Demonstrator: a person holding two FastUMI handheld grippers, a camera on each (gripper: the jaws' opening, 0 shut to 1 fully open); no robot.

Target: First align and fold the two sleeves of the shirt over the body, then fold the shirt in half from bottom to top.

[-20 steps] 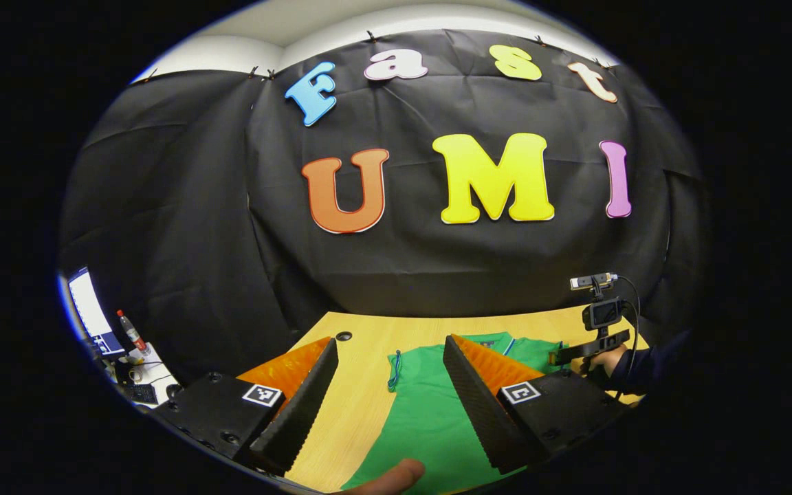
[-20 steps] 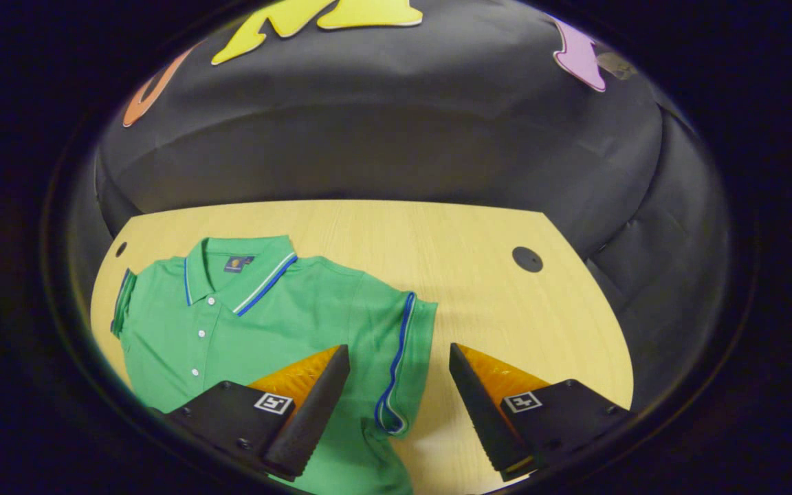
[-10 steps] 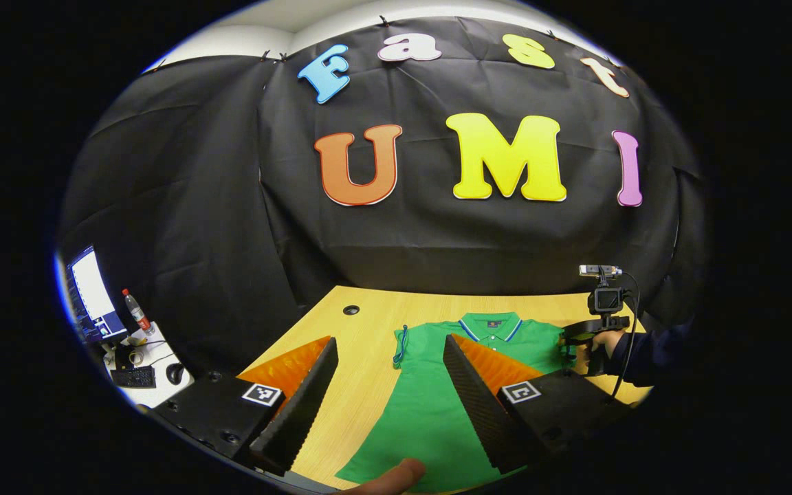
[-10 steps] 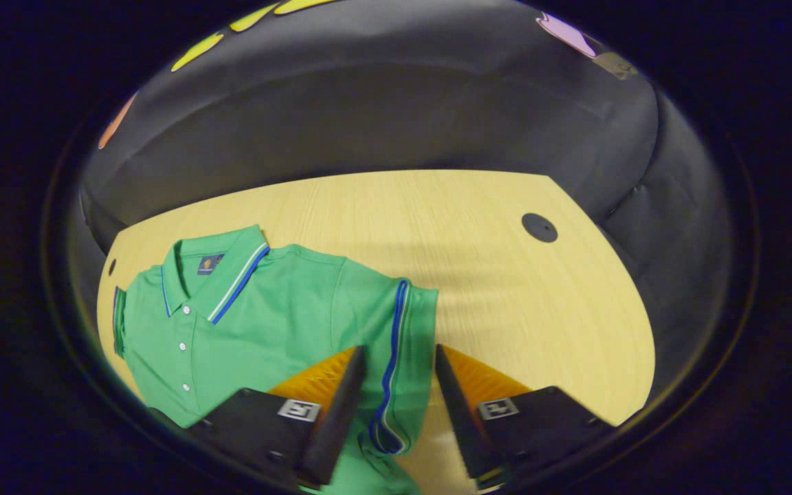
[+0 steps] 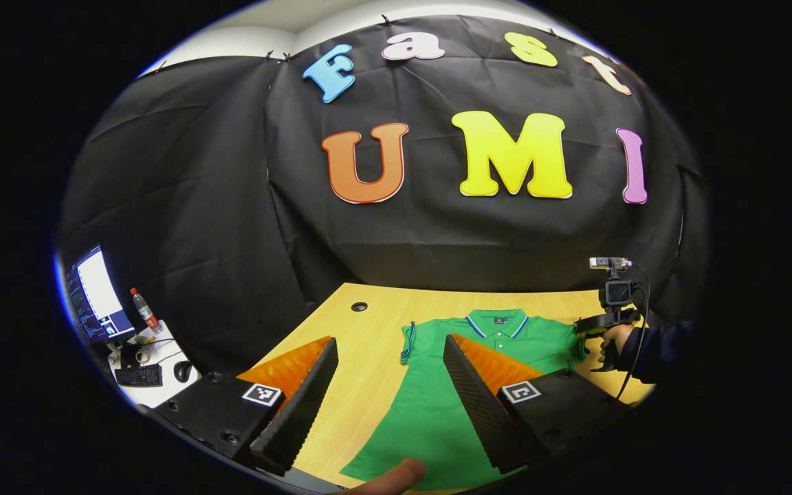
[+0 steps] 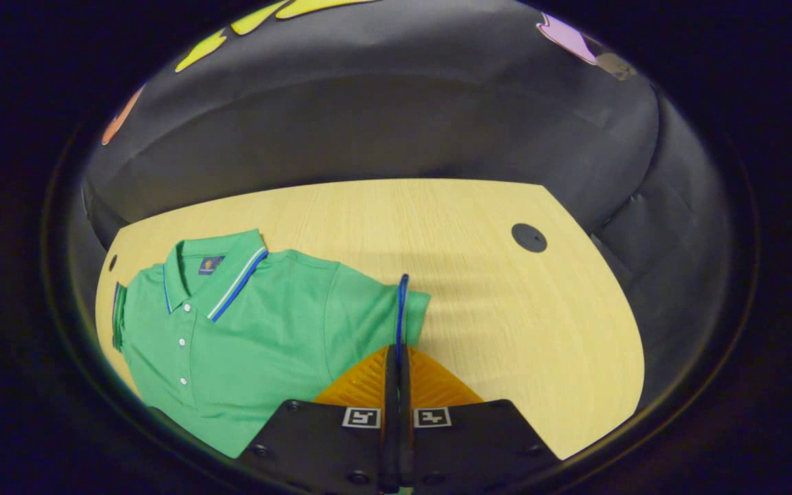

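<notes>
Green polo shirt (image 6: pixel 245 344) spread flat, buttons up, collar toward the booth's black cloth wall (image 5: pixel 231 227), on a pale wooden table (image 6: pixel 492 302). Blue-trimmed sleeve (image 6: pixel 403 313) pinched edge-up between the closed fingers of the right gripper (image 6: pixel 396 364). Left gripper (image 5: pixel 386 399) held wide apart above the shirt's lower half, gripping nothing; a fingertip (image 5: pixel 389 478) showing at the bottom of the left gripper view. Beyond the table's left corner: a side desk (image 5: pixel 155 350) with monitor (image 5: pixel 93 295), bottle (image 5: pixel 143 317), keyboard (image 5: pixel 138 375).
</notes>
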